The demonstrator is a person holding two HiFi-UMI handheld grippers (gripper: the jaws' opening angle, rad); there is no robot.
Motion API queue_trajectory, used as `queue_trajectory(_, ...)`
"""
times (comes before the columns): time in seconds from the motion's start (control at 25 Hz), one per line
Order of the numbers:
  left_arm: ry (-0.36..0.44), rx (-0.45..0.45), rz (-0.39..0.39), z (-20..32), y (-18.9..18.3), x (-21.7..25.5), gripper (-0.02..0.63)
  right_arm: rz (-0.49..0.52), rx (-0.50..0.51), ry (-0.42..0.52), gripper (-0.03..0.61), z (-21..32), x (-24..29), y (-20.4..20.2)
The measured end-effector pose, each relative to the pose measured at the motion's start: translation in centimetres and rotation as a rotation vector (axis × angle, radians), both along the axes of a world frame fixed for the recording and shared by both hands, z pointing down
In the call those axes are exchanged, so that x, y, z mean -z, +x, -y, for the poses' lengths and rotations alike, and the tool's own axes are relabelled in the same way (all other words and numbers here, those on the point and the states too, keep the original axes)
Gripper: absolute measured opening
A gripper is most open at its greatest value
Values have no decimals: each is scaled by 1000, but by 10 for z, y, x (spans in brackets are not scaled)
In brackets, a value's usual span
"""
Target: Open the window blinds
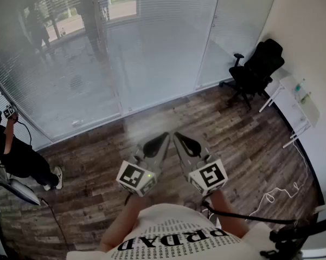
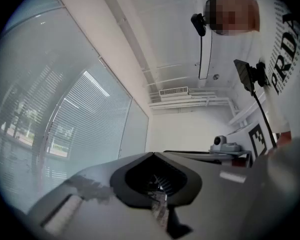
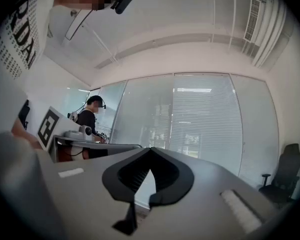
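Surveying the room from well back; the task is judged barely begun.

**Item 1. Window blinds (image 1: 152, 37).** Pale horizontal slats hang over the glass wall across the top of the head view. Trees and pavement show faintly through them at upper left. The blinds are well apart from both tools, across a stretch of wood floor (image 1: 244, 145). They also appear ahead of the jaws in the right gripper view (image 3: 204, 119).

**Item 2. Left hand-held gripper (image 1: 161, 141).** The jaws are brought together at the tips with nothing between them. It is aimed toward the glass, slightly raised.

**Item 3. Right hand-held gripper (image 1: 180, 141).** It is likewise closed and empty, its tip just beside the left one's.

**Item 4. Office chair (image 1: 255, 69).** Black, standing in the right corner near the glass and off the straight path.

**Item 5. Second person (image 1: 16, 156).** At the left edge, close to the blinds.

**Item 6. White cable (image 1: 276, 191).** Loose on the floor at right.

**Handling note (judgement).**
- The step in hand is the approach: walk up to the glass and find the control.
- No wand or cord can be made out from here, so check the edges of each panel once close.
- Part one gripper's jaws before reaching in.
- Close on the cord or wand alone, never on the slats, which likely bend easily.
- Pull or twist steadily along the control's own line.
- Keep the other gripper free to steady it.
- Step clear of the cable.
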State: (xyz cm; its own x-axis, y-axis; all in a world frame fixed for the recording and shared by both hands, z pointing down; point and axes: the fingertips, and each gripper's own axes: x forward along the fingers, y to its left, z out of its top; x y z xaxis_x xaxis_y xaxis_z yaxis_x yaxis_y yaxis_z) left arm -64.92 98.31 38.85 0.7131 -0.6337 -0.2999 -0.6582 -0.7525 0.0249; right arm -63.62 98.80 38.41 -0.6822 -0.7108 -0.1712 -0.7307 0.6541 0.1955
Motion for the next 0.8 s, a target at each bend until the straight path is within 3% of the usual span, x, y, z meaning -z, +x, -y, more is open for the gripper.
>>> queue_trajectory(0.12,-87,-88,45,-20,9,-21,-8,-32,-81,-110,8,-20,-16,8)
queue_trajectory(0.24,-121,-126,82,-28,-5,-21,-8,-37,-125,-153,6,-30,-19,-2)
queue_trajectory(0.44,-105,-98,81,-23,-30,-7,-8,-9,-147,-113,7,-27,-5,-11)
queue_trajectory(0.56,-89,-99,53,-19,-18,3,-8,54,-168,-61,8,-27,12,4)
queue_trajectory(0.68,-76,-125,43,-16,3,2,-8,96,-152,-95,8,-27,10,19)
queue_trajectory(0.8,-78,-150,41,-17,6,1,-8,76,-130,-129,8,-29,2,11)
